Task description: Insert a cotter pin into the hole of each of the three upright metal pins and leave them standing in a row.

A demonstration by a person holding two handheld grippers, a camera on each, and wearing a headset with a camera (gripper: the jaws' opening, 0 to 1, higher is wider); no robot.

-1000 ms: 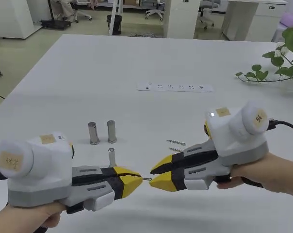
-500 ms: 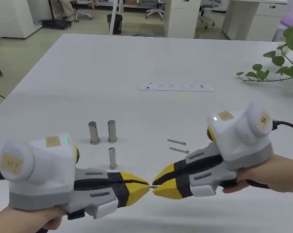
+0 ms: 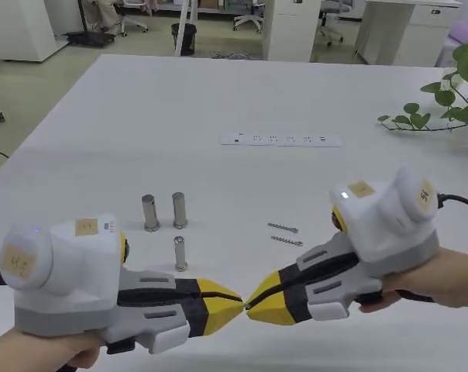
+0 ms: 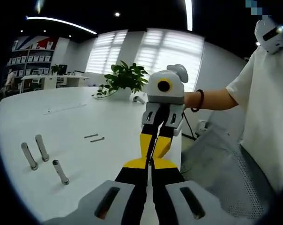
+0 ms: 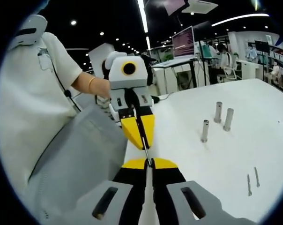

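The step in hand looks like a regrip. The left gripper (image 3: pixel 235 301) and right gripper (image 3: pixel 251 304) meet tip to tip over the near edge of the worktop (image 3: pixel 218 101), each with its jaws seemingly pressed together on 1 thin cotter pin (image 5: pixel 146 151). Next, 1 gripper must release so the other can line it up with a hole in 1 of the 3 metal pins (image 3: pixel 179 210) standing left of centre, with 2 spare cotter pins (image 3: pixel 282 228) to their right. The handwritten stickers (image 3: pixel 362 189) are too blurred to read.

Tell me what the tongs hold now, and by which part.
A thin cotter pin bridges both tongs, tip to tip: the right tongs pinch one end, the left tongs the other. Which end is the head cannot be told.
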